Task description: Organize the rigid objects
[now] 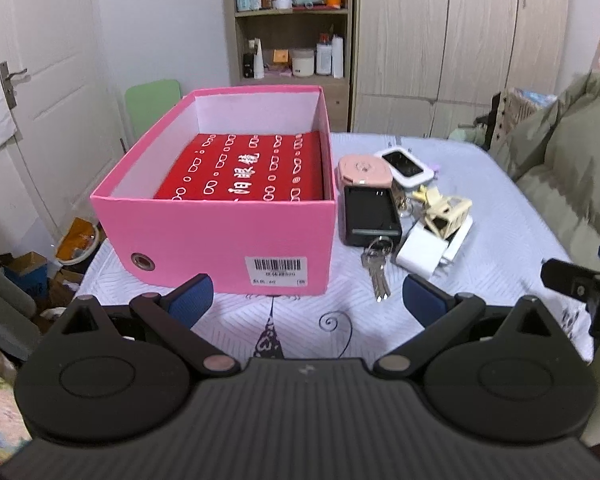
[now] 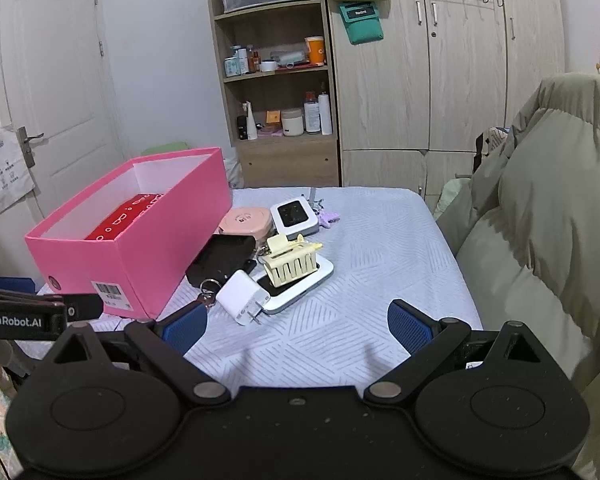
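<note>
White door [image 2: 56, 92], wooden shelf unit [image 2: 278, 80] of bottles, pale wardrobe [image 2: 460, 80], green padded jacket [image 2: 548, 200]

The left gripper [image 1: 309, 299] and the right gripper [image 2: 297, 327] are built of matte black plastic; blue ribbed fingertips [image 2: 408, 327], silver pivot pins and white "GenRobot.AI" lettering are shown.
</note>
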A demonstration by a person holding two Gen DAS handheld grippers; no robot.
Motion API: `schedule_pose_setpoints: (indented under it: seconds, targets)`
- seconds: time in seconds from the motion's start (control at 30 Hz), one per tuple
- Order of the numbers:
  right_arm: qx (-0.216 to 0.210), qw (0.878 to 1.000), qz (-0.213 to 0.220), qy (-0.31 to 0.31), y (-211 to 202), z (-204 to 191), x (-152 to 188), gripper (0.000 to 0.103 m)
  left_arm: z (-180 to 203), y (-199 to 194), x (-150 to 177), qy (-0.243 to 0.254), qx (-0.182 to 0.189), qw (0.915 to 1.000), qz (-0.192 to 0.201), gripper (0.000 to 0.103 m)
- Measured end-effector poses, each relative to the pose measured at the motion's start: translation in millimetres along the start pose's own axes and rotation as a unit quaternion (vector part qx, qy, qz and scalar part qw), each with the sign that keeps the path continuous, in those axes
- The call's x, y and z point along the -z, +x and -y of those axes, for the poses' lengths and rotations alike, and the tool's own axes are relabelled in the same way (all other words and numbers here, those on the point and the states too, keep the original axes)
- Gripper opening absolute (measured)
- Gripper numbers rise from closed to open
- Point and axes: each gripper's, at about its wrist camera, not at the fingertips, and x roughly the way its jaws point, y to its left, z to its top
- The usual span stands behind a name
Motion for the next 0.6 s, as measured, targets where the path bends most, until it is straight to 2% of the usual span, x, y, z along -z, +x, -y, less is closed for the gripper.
schedule_pose_setpoints:
  seconds: [0.13,0.23,0.6]
  targets:
    - [-0.022,1.0,-0.001,0.007,-2.9,3.4,-4.7,0.099,-7.4,2.8,-0.3,-0.018,0.012,0.9998,-0.001,0.103]
    - [-0.038,0.999,-0.004,0.011,-4.4,3.0,-6.4,0.099,-8.2,5.7,-0.3,-0.016,0.003,0.9999,-0.006,0.103]
    - [-0.034,0.999,-0.005,0.002,-2.8,-2.1,-4.9,0.099,-6.2,2.2,-1.5,0.002,0.0,1.0,-0.007,0.103]
